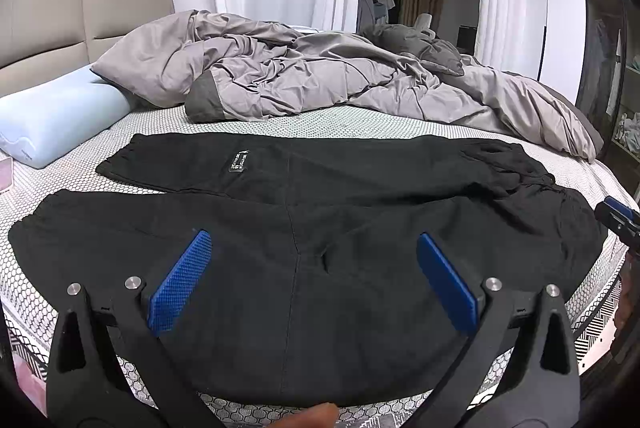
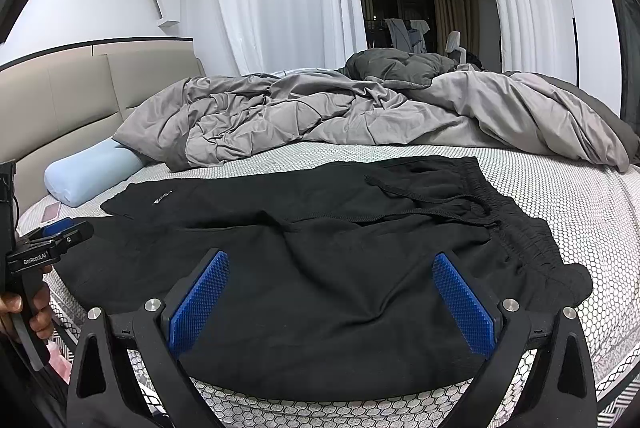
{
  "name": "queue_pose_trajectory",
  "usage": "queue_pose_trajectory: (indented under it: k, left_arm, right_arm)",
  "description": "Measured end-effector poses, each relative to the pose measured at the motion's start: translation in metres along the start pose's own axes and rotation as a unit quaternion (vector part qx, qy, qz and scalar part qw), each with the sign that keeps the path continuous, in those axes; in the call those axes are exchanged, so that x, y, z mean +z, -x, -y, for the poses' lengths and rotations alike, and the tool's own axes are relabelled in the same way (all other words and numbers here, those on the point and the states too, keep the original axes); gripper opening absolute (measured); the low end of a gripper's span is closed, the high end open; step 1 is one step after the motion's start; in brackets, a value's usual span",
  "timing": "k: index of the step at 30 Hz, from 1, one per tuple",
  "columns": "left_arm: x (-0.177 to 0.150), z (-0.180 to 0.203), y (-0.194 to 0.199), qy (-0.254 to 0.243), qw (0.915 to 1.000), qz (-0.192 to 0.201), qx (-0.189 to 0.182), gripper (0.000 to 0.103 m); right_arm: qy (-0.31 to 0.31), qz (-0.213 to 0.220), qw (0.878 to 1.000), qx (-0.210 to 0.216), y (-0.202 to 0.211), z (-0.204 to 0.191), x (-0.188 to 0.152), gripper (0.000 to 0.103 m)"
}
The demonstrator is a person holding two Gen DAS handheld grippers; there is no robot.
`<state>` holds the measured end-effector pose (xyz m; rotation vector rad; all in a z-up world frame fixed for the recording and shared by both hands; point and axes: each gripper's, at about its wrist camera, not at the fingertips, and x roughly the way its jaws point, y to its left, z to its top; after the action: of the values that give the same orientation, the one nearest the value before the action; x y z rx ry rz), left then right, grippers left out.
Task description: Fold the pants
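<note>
Blue ribbed pads (image 1: 180,282) of the left gripper (image 1: 312,276) fill the bottom of the left wrist view, spread wide apart with nothing between them but the cloth lying beyond. Across the middle of that frame lie the black pants (image 1: 320,228), spread flat on the honeycomb-patterned mattress (image 1: 320,121), one leg nearer the camera and the other behind it, a small label (image 1: 239,160) showing on the far leg.

In the right wrist view, the right gripper (image 2: 330,302) stands equally wide open at the lower centre, empty, hovering above the waist end; whether its tips touch the fabric I cannot tell. The elastic waistband (image 2: 516,224) sits at centre right with a drawstring (image 2: 420,205) trailing over it.

The pants look soft, light and limp, so they would likely sag and crease when lifted. The gathered waistband and the leg cuffs at the left of the frame seem the firmest places to pinch; the loose cord could snag.

A rumpled grey duvet (image 1: 320,75) fills the upper middle, and a pale blue pillow (image 1: 56,119) sits at the left.
</note>
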<state>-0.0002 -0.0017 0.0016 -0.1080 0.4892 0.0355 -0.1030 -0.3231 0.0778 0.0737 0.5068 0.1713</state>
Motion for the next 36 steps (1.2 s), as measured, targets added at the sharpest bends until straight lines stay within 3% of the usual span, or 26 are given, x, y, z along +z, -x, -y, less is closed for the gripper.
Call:
queue_pose_trajectory:
  k: [36]
  left_arm:
    - [0.0018, -0.0011, 0.0028, 0.001, 1.0, 0.001, -0.001, 0.102]
  right_arm:
    - [-0.001, 0.0, 1.0, 0.0, -0.0003, 0.0007, -0.0006, 0.103]
